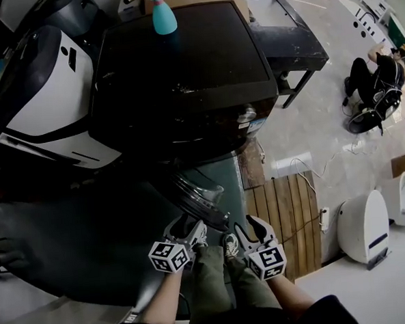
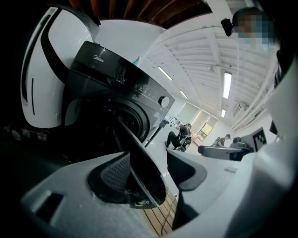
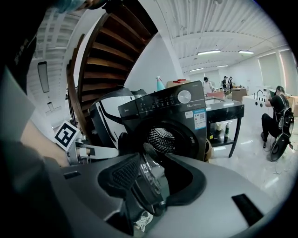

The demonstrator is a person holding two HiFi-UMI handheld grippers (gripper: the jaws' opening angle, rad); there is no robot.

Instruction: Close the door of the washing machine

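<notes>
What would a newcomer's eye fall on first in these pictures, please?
The big black washer fills the middle of the head view, its round door swung open toward the person. The left tongs and right tongs hover open at the door's edge. A teal bottle stands on the washer's top.

Pale, perhaps tiled floor (image 1: 323,116), wooden staircase (image 3: 116,42), ceiling strip lights (image 3: 209,52)
</notes>
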